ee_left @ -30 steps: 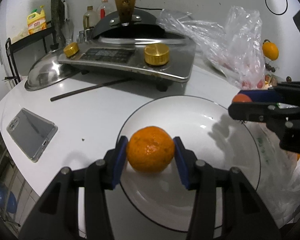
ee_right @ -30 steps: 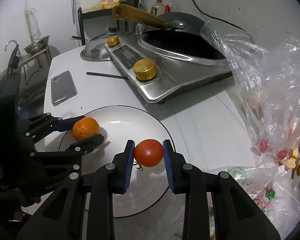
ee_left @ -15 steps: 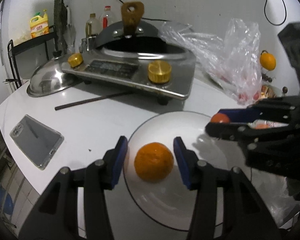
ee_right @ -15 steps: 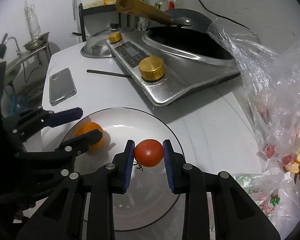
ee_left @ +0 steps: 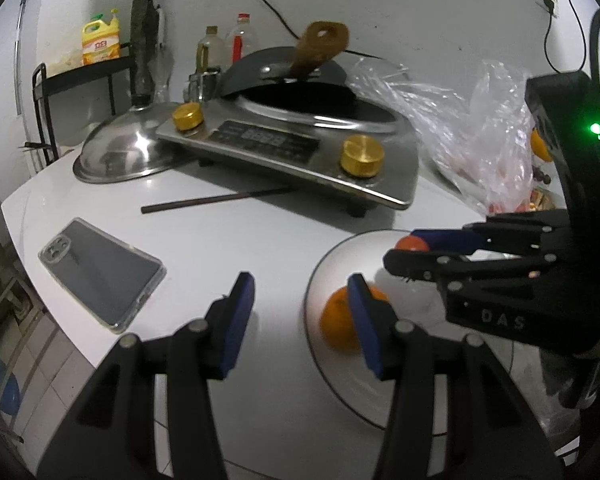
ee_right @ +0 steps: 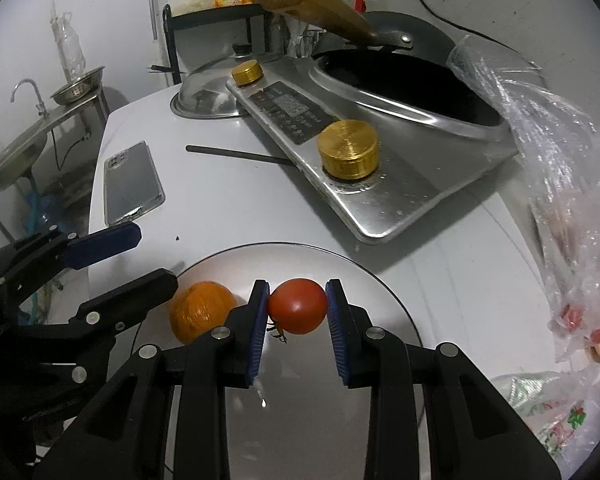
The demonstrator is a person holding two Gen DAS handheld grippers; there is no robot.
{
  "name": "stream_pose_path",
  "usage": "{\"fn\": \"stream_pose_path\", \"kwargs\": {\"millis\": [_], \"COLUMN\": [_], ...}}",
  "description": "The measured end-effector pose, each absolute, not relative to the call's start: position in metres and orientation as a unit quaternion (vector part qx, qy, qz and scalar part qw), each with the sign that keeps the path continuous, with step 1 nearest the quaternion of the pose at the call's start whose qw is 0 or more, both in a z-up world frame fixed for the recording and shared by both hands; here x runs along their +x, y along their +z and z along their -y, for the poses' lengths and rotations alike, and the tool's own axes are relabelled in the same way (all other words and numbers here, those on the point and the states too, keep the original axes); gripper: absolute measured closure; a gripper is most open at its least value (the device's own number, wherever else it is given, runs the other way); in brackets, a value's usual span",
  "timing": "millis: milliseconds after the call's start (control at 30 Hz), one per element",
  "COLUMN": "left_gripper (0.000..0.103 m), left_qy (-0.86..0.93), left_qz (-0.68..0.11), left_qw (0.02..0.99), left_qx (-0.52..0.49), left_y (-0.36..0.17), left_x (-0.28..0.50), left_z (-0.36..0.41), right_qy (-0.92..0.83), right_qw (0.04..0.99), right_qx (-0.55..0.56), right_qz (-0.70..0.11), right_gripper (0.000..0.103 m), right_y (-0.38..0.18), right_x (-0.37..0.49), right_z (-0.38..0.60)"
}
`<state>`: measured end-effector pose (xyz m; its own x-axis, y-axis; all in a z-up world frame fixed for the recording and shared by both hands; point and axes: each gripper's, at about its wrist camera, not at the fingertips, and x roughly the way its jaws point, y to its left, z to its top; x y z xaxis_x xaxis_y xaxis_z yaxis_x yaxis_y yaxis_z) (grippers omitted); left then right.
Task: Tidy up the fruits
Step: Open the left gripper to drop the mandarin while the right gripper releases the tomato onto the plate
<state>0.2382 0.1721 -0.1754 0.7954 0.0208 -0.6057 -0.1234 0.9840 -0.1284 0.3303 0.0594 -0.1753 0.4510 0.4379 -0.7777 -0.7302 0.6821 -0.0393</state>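
Pinching the tomato (ee_right: 297, 306) — right gripper (ee_right: 297, 308) over the plate (ee_right: 388, 304); left gripper (ee_left: 300, 312) spread beside the orange (ee_right: 200, 310).

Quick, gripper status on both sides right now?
Left gripper: open, holding nothing; the orange sits free on the plate.
Right gripper: shut on the tomato, above the plate.

Orange (ee_left: 338, 322) blurred, half behind left finger (bag (ee_right: 572, 184) contents unclear).

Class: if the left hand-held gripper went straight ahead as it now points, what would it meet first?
Probably the dark chopstick on the table, then the stove behind it; depth is uncertain.
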Motion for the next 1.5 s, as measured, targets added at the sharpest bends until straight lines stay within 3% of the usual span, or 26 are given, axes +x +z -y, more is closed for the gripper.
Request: {"fn": "stream_pose_path", "kwargs": {"millis": [833, 1367, 1500], "left_gripper": [0.053, 0.053, 0.048], "left_qy": [0.042, 0.047, 0.048], "left_qz": [-0.324, -0.316, -0.31], "left_qw": [0.941, 0.943, 0.945], "left_qx": [-0.091, -0.09, -0.092], "left_y": [-0.184, -0.171, -0.165], "left_x": [0.237, 0.221, 0.216], "left_z": [-0.192, -0.181, -0.175], "right_qy": [0.36, 0.357, 0.357], "right_qw": [0.811, 0.824, 0.828], "right_qx": [-0.155, -0.15, -0.147], "right_qz": [-0.435, -0.413, -0.407], "right_gripper": [0.071, 0.068, 0.068], "right_y": [-0.195, -0.17, -0.162], "right_x": [0.354, 0.34, 0.333], "right_z": [-0.085, -0.069, -0.06]}}
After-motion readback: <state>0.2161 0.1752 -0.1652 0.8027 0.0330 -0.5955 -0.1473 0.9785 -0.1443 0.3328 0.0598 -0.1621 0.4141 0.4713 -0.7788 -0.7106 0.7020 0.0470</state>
